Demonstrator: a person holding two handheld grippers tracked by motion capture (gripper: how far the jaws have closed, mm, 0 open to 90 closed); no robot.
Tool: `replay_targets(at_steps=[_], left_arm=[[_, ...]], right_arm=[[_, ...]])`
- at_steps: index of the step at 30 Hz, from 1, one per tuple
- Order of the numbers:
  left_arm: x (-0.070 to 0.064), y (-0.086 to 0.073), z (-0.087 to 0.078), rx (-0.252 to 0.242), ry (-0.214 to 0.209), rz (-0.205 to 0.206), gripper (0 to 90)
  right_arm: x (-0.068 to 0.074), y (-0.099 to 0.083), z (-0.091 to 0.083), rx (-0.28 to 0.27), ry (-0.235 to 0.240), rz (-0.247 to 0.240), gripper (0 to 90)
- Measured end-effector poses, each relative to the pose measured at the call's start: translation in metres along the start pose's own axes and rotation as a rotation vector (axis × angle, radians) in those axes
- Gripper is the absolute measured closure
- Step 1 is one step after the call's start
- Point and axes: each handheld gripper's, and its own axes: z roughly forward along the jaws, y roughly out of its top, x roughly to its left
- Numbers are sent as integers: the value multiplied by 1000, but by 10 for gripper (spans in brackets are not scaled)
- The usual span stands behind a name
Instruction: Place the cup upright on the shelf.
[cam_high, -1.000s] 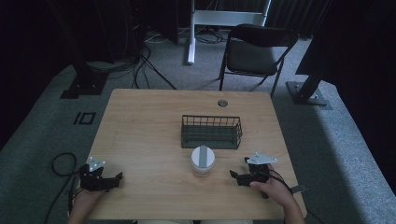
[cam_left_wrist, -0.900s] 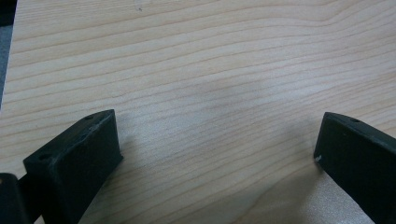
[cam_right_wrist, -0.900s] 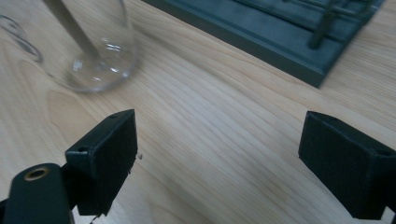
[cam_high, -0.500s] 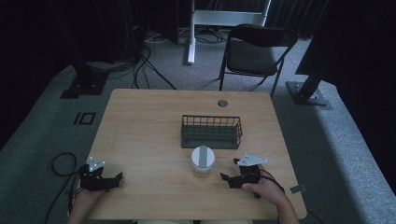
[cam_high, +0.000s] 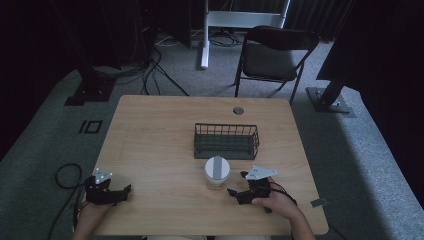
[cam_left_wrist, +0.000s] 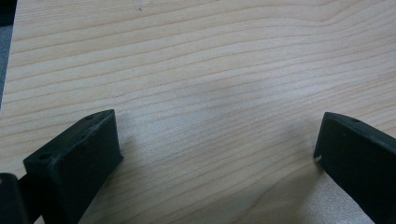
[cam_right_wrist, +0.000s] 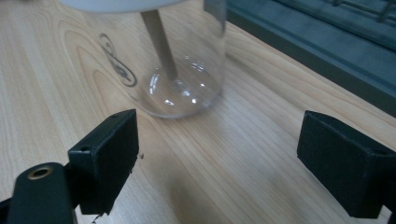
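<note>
Dark curtains and a grey carpeted floor are surrounding a pale wooden tabletop, with a folding chair standing beyond its far edge. A dark wire basket is sitting near the middle of the tabletop, and a clear jar with a white lid is standing just in front of it, on the person's side. In the right claw view the jar is showing see-through walls, a dark scroll mark on its side and a thin pale stick leaning inside; whether anything else is in it cannot be told.

The right claw is lying low just beside the jar, its jaws spread wide and gripping nothing, the jar's base sitting a little ahead of the gap. The left claw is resting near the tabletop's front left corner, well apart from the jar, its jaws also gaping wide over bare wood.

The jar is looking like glass or hard clear plastic, so it is probably stiff, smooth and slippery, and likely light if nearly empty. Taking hold across the straight wall below the lid seems safest, squeezing gently, since a smooth round side may be slipping or twisting between flat jaws
</note>
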Motion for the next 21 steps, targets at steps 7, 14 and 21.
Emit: replay_targets(at_steps=[7,14,21], left_arm=[[0,0,0,0,0,1,5],[0,0,0,0,-1,0,5],[0,0,0,0,-1,0,5]], right_arm=[[6,7,5,-21,30,-8,125],[11,13,12,-42,46,-14,125],[18,17,20,-66,63,-18,125]])
